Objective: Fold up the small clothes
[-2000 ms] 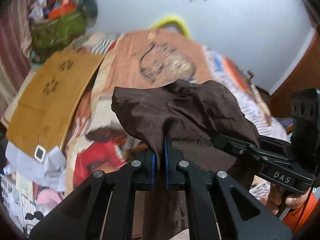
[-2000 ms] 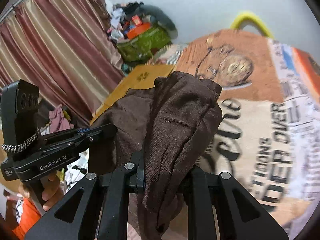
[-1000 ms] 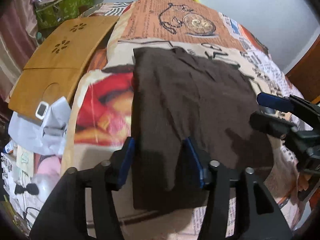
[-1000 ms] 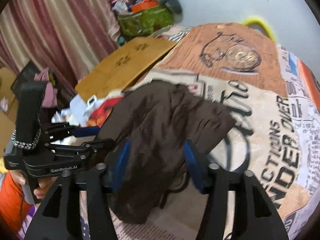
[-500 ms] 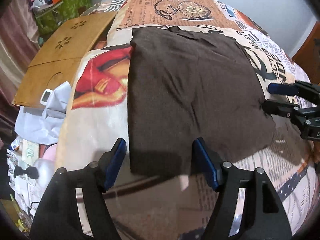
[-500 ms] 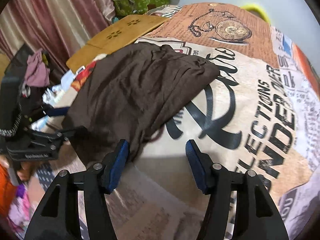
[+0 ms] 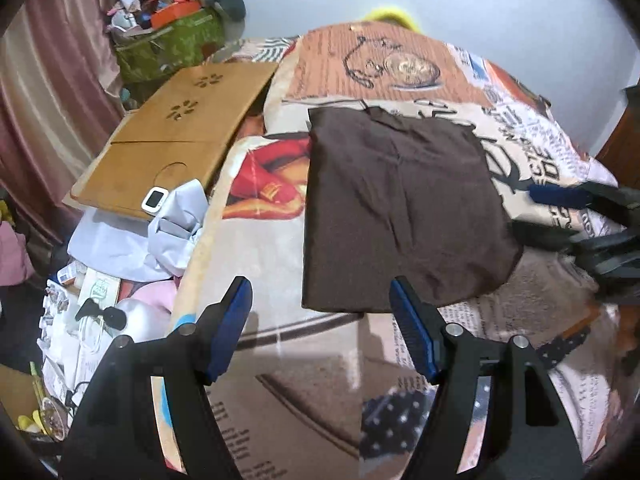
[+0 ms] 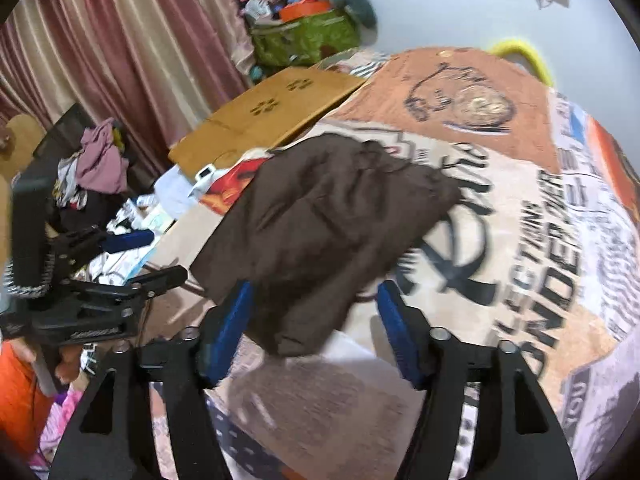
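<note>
A dark brown garment point(image 7: 400, 208) lies spread flat on the printed bedspread point(image 7: 400, 60), its near hem toward me. My left gripper point(image 7: 319, 286) hovers open just short of the garment's near left corner, touching nothing. Off the garment's right edge, the right gripper point(image 7: 532, 214) shows in the same view. In the right wrist view the garment point(image 8: 328, 232) looks more rumpled. Its near corner lies between the blue pads point(image 8: 232, 320) of my right gripper point(image 8: 314, 292), whose jaws are opening and do not press on the cloth. The left gripper point(image 8: 160, 254) stands open at the left.
A wooden lap board point(image 7: 180, 132) rests against the bed's left side, with a grey cloth point(image 7: 160, 232) and clutter below it. A green bag point(image 7: 172, 44) and curtains point(image 8: 120, 60) stand behind. A hand with an orange sleeve point(image 8: 16, 392) holds the left gripper.
Both grippers held the brown garment up, laid it flat on the bed and let go. Since then both have opened wider and drawn back from its near hem.
</note>
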`<action>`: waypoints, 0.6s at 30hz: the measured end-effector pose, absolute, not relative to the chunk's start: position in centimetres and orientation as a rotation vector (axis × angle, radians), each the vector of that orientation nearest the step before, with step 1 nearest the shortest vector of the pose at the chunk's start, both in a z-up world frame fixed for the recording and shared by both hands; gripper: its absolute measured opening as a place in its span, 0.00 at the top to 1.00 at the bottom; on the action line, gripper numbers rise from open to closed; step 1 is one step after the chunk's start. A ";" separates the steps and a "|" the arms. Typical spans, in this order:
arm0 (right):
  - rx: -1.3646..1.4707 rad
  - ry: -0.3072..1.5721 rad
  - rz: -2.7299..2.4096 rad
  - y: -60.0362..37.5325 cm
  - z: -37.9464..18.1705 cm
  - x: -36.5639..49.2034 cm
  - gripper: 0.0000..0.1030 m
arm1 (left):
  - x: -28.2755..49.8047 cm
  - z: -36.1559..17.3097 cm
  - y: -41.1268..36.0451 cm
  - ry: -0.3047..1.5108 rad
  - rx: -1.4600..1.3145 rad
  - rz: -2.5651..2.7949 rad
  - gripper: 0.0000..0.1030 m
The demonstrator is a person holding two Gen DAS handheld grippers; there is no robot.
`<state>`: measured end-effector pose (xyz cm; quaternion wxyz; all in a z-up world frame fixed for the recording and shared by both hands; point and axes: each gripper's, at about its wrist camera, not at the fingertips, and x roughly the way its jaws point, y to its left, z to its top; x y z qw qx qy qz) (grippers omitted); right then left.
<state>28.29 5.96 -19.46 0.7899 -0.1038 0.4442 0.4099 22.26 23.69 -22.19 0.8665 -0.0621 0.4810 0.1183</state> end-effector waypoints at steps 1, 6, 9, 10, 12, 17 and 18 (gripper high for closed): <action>-0.255 0.965 0.868 6.5 -20.3 28.3 0.34 | 21.9 -21.9 23.6 1.003 -0.135 0.248 0.32; -0.268 1.082 0.844 5.9 -23.9 28.7 0.34 | 20.5 -21.2 23.3 0.984 -0.138 0.246 0.32; -0.232 1.103 0.821 4.4 -23.4 29.1 0.34 | 20.3 -20.8 23.1 0.972 -0.150 0.254 0.32; -0.224 1.104 0.816 3.9 -23.2 29.0 0.34 | 20.1 -20.7 23.0 0.963 -0.157 0.256 0.32; -0.221 1.089 0.802 2.8 -22.6 28.4 0.34 | 19.7 -20.0 22.7 0.932 -0.180 0.252 0.32; -0.129 0.997 0.796 -0.6 -18.9 27.2 0.34 | 19.0 -17.4 21.8 0.866 -0.187 0.250 0.32; -0.102 0.964 0.794 -1.4 -17.7 26.8 0.34 | 18.8 -16.2 21.4 0.838 -0.186 0.247 0.32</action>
